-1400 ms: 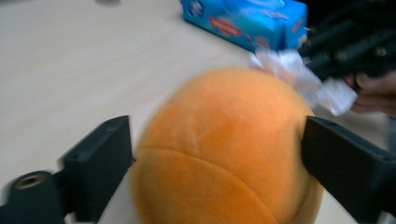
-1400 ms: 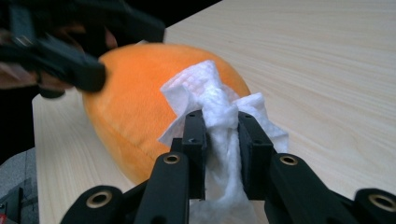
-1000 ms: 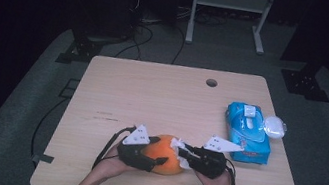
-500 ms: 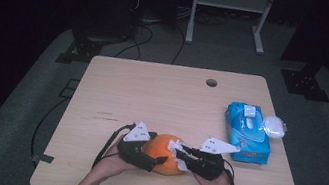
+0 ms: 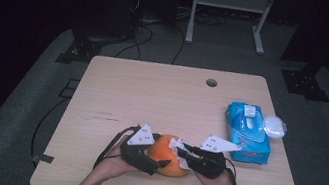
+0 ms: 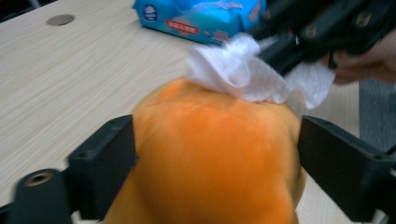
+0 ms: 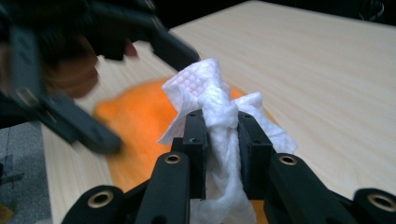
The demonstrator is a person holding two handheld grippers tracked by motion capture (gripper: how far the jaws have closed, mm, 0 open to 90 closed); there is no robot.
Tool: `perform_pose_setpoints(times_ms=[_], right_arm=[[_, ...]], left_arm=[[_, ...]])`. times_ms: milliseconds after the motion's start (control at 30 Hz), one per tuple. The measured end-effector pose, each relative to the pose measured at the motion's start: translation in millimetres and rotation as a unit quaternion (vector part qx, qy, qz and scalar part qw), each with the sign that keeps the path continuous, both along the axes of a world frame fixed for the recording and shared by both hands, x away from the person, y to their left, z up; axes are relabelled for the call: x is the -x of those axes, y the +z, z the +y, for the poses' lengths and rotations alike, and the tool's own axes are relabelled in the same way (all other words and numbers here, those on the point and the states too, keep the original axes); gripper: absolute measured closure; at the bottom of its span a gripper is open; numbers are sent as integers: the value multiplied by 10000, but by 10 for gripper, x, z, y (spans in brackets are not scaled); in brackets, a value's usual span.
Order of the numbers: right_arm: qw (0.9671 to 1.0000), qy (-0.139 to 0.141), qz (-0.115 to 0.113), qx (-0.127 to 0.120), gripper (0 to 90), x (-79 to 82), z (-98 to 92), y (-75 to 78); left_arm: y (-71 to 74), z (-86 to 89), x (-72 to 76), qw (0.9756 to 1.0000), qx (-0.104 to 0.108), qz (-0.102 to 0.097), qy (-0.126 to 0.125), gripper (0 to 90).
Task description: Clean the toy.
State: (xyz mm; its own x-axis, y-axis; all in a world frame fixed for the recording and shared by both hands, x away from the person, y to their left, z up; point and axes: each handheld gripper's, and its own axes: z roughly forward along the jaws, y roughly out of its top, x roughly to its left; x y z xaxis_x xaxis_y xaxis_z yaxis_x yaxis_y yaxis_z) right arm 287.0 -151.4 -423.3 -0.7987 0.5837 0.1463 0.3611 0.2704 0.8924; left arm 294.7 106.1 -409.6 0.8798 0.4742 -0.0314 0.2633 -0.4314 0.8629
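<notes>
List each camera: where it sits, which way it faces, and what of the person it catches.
High view: above the near table edge, facing forward and down; both forearms and hands show.
Left gripper view: on the left gripper, facing the orange fruit between its jaws; the other hand shows.
Right gripper view: on the right gripper, facing the white wipe it pinches.
All share fruit and wipe.
</notes>
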Motion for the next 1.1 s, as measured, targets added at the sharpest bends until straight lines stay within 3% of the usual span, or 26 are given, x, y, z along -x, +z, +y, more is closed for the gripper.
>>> perform_pose_setpoints(times_ms=[133, 233, 333, 367, 400, 467, 567, 600, 667, 733, 767, 833, 867, 967, 1033, 1100], right_arm=[[9999, -83, 37, 58, 752, -23, -49, 30], [10000, -50, -45, 53, 752, 0, -44, 101], [9991, 345, -149, -200, 751, 72, 38, 187], [9987, 442, -255, -83, 750, 106, 97, 199], [9983, 492, -323, 14, 750, 129, 139, 202], [9983, 502, -306, 53, 751, 106, 126, 202], [9993, 195, -246, 205, 751, 56, 31, 204], [9995, 207, -195, 124, 751, 56, 11, 198], [9990, 341, -256, 92, 750, 95, 41, 196], [9970, 722, -222, -175, 749, 126, 95, 206], [9962, 817, -232, -175, 749, 140, 129, 216], [9965, 779, -283, -79, 749, 129, 150, 219], [9974, 689, -199, -86, 750, 108, 125, 210], [9995, 231, -145, 148, 750, 16, -23, 133], [10000, 84, 34, 15, 750, -42, -140, 62], [9999, 57, 57, -99, 750, -52, -182, 28]], left_arm=[[-77, 67, -65, 9987, 133, 491, -76, 152], [-81, 11, -34, 9993, 64, 315, -166, 233], [-46, -106, 49, 9994, -147, -25, -316, 248], [-37, -129, 78, 9988, -302, -132, -361, 247], [-37, -133, 91, 9987, -319, -171, -345, 246], [-51, -101, 83, 9991, -176, -114, -363, 247], [-65, -102, 81, 9990, -147, -124, -412, 250], [-66, -116, 85, 9989, -171, -135, -425, 250], [-80, -138, 91, 9987, -162, -149, -458, 249], [-82, -144, 95, 9986, -147, -140, -495, 250], [-80, -145, 96, 9986, -156, -129, -479, 250], [-80, -114, 84, 9987, -181, -66, -468, 252], [-90, -96, 77, 9988, -180, -21, -458, 254], [-115, -24, 56, 9989, -116, 118, -431, 253], [-77, -3, 44, 9989, 71, 187, -415, 214], [-19, 1, 25, 9984, 428, 123, -345, 169]])
